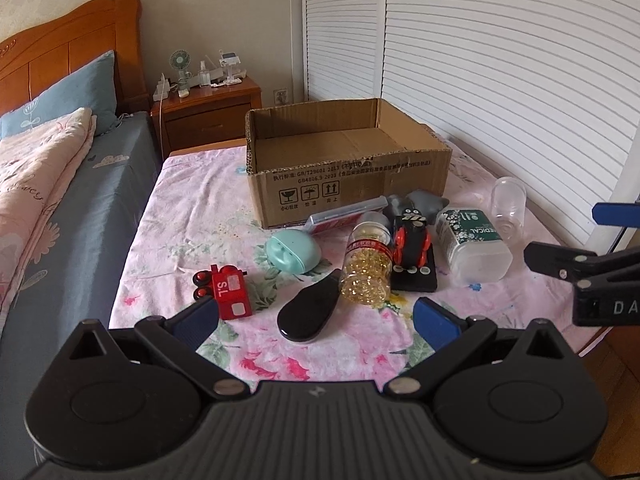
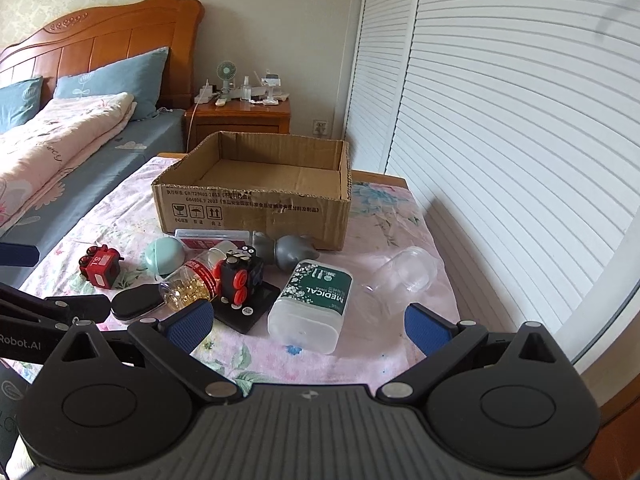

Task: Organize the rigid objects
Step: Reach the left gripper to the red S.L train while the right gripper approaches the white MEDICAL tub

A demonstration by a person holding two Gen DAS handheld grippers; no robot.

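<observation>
Both grippers, left gripper (image 1: 316, 320) and right gripper (image 2: 310, 326), hover with jaws apart, holding nothing. Ten hard, light items lie mid-bench before one empty cardboard box (image 2: 256, 196). The capsule bottle (image 1: 366, 266) looks slick and rollable; grip across its middle. One clear jar (image 2: 408, 272) lies near the bench's right edge.

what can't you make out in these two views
- Flat red-and-clear case: left wrist view, its far end hidden behind the capsule bottle and grey toy.
- Cardboard box: its floor near the front wall is hidden by that wall in both views.
- Box print: too small to read.
- Nightstand items: too small to identify beyond a fan.
- Right tongs: in the left wrist view, cut off by the right edge.
</observation>
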